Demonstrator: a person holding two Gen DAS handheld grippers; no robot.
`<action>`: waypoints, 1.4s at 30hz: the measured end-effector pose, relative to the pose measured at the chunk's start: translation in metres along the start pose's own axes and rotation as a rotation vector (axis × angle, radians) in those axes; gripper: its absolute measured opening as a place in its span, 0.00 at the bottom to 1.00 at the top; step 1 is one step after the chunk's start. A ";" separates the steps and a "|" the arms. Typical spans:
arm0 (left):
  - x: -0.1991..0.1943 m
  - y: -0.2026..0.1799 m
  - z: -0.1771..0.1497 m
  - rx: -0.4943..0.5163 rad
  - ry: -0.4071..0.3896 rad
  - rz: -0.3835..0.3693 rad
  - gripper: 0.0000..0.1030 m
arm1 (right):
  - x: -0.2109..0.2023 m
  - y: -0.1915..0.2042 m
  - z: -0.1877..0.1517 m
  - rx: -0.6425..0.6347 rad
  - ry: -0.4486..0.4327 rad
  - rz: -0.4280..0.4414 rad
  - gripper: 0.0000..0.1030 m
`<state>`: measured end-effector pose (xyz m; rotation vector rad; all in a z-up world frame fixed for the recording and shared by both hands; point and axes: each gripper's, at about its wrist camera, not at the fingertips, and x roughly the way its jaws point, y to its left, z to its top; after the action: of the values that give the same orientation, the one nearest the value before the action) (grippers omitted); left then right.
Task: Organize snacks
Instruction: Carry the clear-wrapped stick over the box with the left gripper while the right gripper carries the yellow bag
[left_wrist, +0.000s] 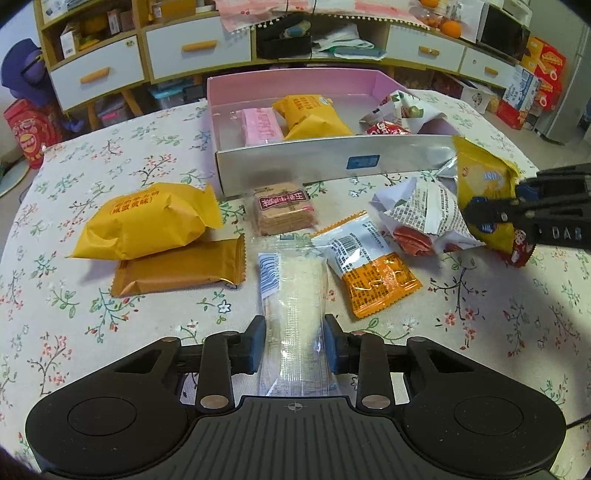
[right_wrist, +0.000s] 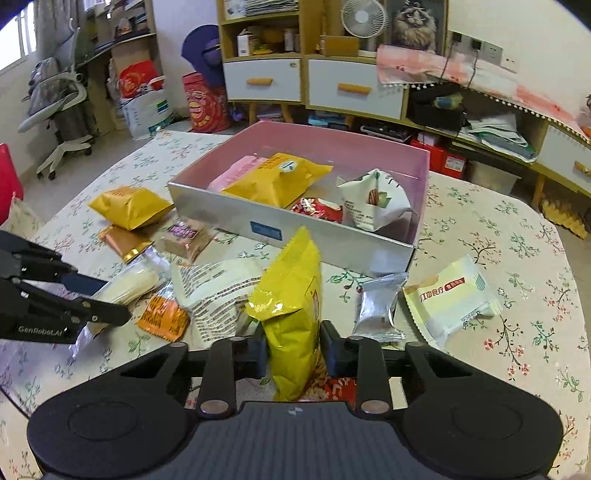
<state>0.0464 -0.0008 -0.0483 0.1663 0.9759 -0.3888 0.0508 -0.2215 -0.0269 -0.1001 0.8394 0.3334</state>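
Between the right gripper (right_wrist: 293, 352) jaws, clamped, the yellow bag (right_wrist: 291, 314) stands upright, pointing at the box (right_wrist: 295, 229) just ahead; the left gripper (left_wrist: 293, 352) clamps a clear packet (left_wrist: 295, 317) lengthwise, farther back.

Left gripper (left_wrist: 293, 345): held low and level, fingers directed forward along the table. Both blue pads (left_wrist: 254, 350) are pressed against the sides of a clear-wrapped cracker pack (left_wrist: 293, 302), which is clamped between them. In the right wrist view the same gripper (right_wrist: 103, 297) is seen side-on at the left edge, the fingers angled slightly downward.

Right gripper (right_wrist: 293, 350): held above the table, the fingers closed on a yellow snack bag (right_wrist: 291, 314), which is gripped upright. In the left wrist view it (left_wrist: 491, 214) is seen at the right edge; the pads are largely hidden there, apparently pinching the bag's lower part.
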 end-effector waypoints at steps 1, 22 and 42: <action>0.000 0.000 0.001 -0.001 0.002 -0.002 0.28 | 0.000 0.000 0.001 0.007 -0.005 -0.006 0.00; -0.033 0.000 0.027 -0.074 -0.074 -0.083 0.27 | -0.028 -0.008 0.028 0.151 -0.100 0.002 0.00; -0.014 0.020 0.103 -0.146 -0.196 -0.010 0.27 | -0.008 -0.016 0.075 0.295 -0.194 0.025 0.00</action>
<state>0.1275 -0.0105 0.0195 -0.0094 0.8089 -0.3349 0.1045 -0.2226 0.0278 0.2148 0.6899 0.2348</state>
